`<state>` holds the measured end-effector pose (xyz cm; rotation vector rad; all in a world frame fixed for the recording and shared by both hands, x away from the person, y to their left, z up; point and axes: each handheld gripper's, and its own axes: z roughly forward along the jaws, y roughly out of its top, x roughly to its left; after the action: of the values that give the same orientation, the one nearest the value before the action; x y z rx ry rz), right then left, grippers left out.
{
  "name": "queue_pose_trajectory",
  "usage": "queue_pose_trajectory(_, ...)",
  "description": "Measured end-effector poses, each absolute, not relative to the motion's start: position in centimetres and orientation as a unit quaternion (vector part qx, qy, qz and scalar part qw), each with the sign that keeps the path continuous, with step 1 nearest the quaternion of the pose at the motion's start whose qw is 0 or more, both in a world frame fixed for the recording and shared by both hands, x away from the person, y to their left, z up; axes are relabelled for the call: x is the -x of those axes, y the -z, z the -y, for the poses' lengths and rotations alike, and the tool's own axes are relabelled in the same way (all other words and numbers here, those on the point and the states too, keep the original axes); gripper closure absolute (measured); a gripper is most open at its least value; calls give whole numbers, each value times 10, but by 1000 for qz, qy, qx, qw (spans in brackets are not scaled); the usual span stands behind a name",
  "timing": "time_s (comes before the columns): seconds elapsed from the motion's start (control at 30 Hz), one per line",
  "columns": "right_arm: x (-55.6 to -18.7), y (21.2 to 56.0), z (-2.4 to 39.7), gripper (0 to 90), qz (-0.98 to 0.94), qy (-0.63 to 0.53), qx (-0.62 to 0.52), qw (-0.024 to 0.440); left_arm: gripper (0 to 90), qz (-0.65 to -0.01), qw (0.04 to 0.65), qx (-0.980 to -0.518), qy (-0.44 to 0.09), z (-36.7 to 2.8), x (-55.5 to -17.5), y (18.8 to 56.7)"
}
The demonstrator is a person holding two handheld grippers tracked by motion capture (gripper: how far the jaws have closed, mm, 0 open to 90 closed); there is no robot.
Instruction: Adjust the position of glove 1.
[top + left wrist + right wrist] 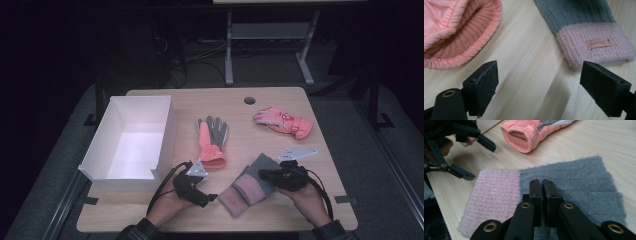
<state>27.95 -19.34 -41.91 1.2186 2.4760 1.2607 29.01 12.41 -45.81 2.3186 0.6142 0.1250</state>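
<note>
Knit glove [248,184] lies flat on table [260,137]; right tool [541,186], jaws pressed together, rests on it; left tool [539,82] gapes wide beside its cuff.

Cloth gloves on a pale matt wood-grain table [280,100]
Fuzzy ribbed grey-and-pink knit glove [564,182]; smooth, slightly shiny pink ski glove [446,15] with ribbed knit lining; matt black plastic jaws

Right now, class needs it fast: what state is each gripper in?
Left gripper: open, holding nothing.
Right gripper: closed over the grey-and-pink knit glove; a grip on it cannot be told.
</note>
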Motion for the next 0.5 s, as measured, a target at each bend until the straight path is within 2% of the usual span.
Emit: queue_pose_trajectory(0.5,-270,430,157,863,-827,-404,-388,43,146,-238,359,-901,-48,-124,-290,458)
